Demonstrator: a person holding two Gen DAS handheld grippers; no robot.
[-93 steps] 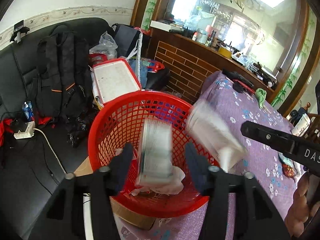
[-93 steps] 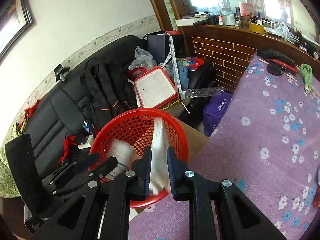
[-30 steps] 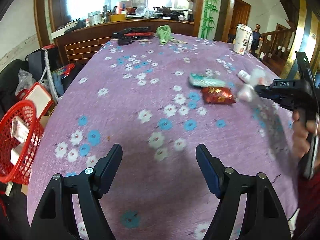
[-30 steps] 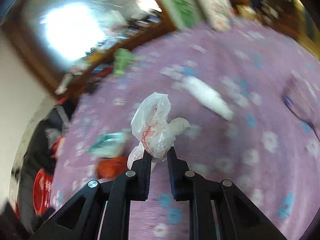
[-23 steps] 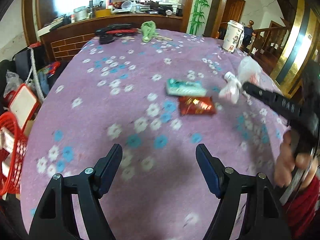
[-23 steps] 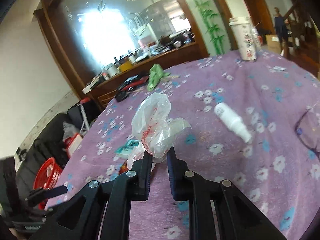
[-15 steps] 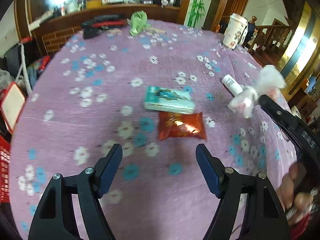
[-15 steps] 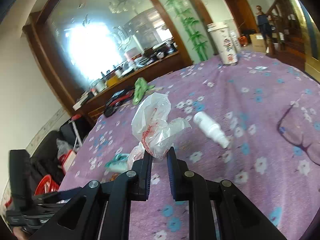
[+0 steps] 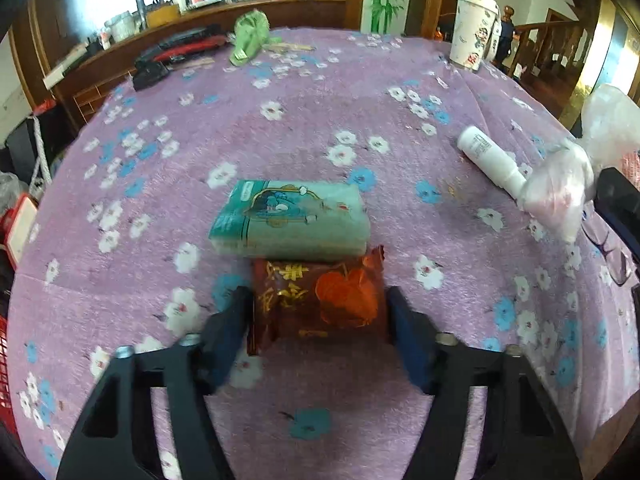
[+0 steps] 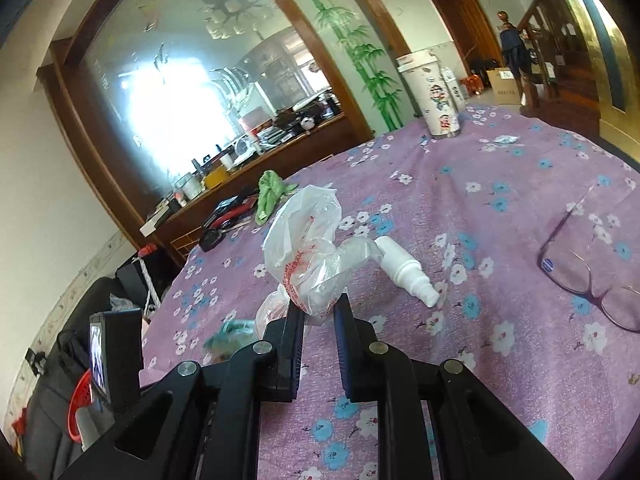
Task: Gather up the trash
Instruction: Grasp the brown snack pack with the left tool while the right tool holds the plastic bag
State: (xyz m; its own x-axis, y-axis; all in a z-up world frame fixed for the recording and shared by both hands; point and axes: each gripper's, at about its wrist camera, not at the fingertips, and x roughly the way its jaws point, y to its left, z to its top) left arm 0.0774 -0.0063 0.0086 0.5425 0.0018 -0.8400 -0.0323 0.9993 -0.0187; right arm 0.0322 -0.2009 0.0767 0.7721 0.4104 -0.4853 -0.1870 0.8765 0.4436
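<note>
While straddling red snack packet [image 9: 320, 300] flat on floral desk [image 9: 360, 92] | left claw [image 9: 318, 320] spread wide, fingers either side of packet | teal tissue pack [image 9: 290, 220] just beyond, touching packet | right claw [image 10: 319, 320] clamped narrow on crumpled plastic bag [image 10: 308, 256] | white bottle [image 10: 404, 270] lying beyond-right.

You are in a lived-in home, floral purple tablecloth [image 9: 320, 120], etched glass partition [image 10: 208, 92] with painted bamboo, cluttered wooden counter [image 10: 256, 156], black sofa [image 10: 52, 412], wooden stair rail [image 9: 556, 52]
</note>
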